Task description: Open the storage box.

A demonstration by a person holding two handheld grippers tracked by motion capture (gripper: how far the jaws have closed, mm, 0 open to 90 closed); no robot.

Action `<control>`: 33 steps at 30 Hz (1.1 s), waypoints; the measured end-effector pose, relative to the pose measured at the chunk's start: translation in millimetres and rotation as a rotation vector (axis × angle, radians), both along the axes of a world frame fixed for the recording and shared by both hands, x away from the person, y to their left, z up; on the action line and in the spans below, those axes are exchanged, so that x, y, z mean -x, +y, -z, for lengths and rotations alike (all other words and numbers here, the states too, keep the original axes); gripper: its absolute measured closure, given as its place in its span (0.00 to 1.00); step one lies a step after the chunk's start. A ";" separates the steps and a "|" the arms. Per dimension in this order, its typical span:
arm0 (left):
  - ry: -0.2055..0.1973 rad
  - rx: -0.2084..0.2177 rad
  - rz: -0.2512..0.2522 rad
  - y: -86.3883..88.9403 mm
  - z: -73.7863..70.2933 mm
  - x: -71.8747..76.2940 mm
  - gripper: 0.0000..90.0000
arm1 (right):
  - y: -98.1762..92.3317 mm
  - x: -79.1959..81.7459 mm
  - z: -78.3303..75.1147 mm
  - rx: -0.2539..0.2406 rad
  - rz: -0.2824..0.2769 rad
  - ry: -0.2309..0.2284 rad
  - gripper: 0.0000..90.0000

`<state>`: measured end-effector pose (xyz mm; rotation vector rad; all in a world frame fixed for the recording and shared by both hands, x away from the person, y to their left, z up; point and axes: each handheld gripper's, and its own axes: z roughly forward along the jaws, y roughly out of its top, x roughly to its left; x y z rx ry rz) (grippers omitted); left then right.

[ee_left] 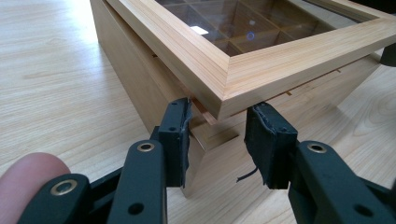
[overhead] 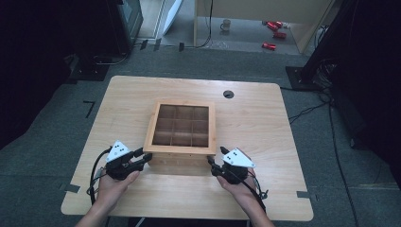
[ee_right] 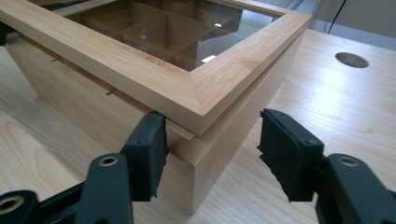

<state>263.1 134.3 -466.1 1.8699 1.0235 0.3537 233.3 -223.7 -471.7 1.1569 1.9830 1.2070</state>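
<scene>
Nearest us, our left gripper [ee_left: 217,140] clamps the box's near-left corner; our right gripper [ee_right: 212,154] straddles the near-right corner, jaws apart. The wooden box [overhead: 181,135] sits mid-table, lid [overhead: 182,126] slightly raised. Next we'd grip right, then lift evenly.

The left gripper [overhead: 142,158] is clamped on the box's [overhead: 182,124] near left corner; the right gripper [overhead: 213,163] straddles its near right corner, jaws apart.
</scene>
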 end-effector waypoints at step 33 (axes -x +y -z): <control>0.183 -0.152 -0.202 56.8 45.3 -12.0 0.21 | -7.0 -18.9 -54.4 0.049 -0.083 -0.174 0.47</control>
